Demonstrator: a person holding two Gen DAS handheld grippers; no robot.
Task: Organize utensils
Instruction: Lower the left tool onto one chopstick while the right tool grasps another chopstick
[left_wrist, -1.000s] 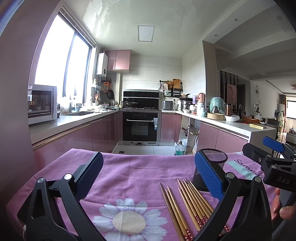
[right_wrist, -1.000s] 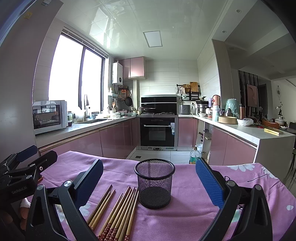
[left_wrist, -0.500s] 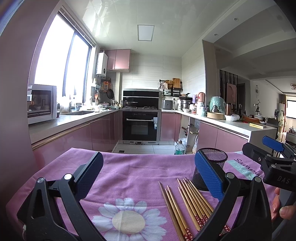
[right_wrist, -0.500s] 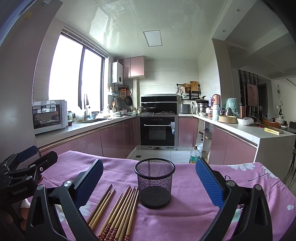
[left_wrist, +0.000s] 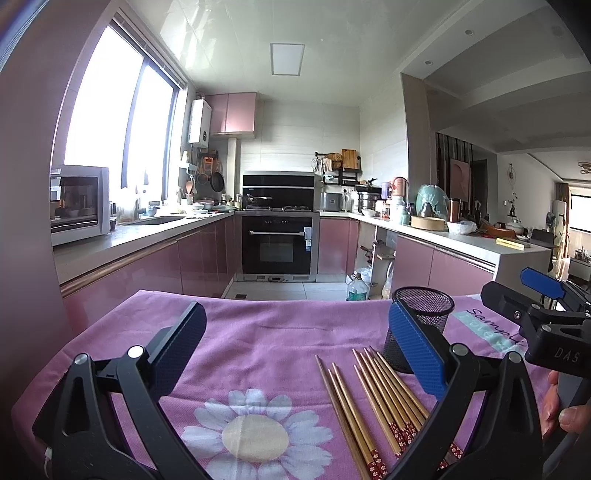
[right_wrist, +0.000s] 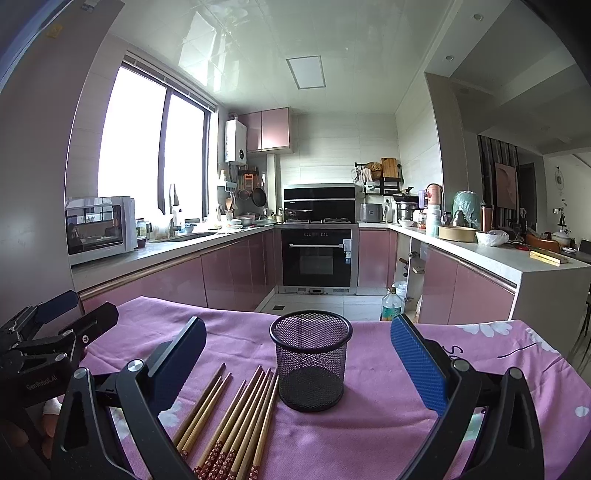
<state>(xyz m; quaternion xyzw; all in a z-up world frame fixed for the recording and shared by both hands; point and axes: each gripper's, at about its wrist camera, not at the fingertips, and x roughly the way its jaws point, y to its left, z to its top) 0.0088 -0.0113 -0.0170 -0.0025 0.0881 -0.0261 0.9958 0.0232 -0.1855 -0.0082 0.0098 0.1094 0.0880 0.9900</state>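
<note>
Handling: chopsticks (right_wrist: 236, 417) — light, stiff, slick; pinch mid-shaft, near tabletop's front edge.
Tongs: left tongs (left_wrist: 295, 354) and right tongs (right_wrist: 297, 360) wide open — empty.

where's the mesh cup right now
The mesh cup stands upright on the purple cloth, centred in the right wrist view, just right of the chopsticks. In the left wrist view it sits behind that tool's right finger.

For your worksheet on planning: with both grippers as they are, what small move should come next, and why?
Probably lower the open right gripper onto the chopsticks lying flat beside the empty mesh cup; nothing is grasped yet, and the left gripper is also open.
</note>
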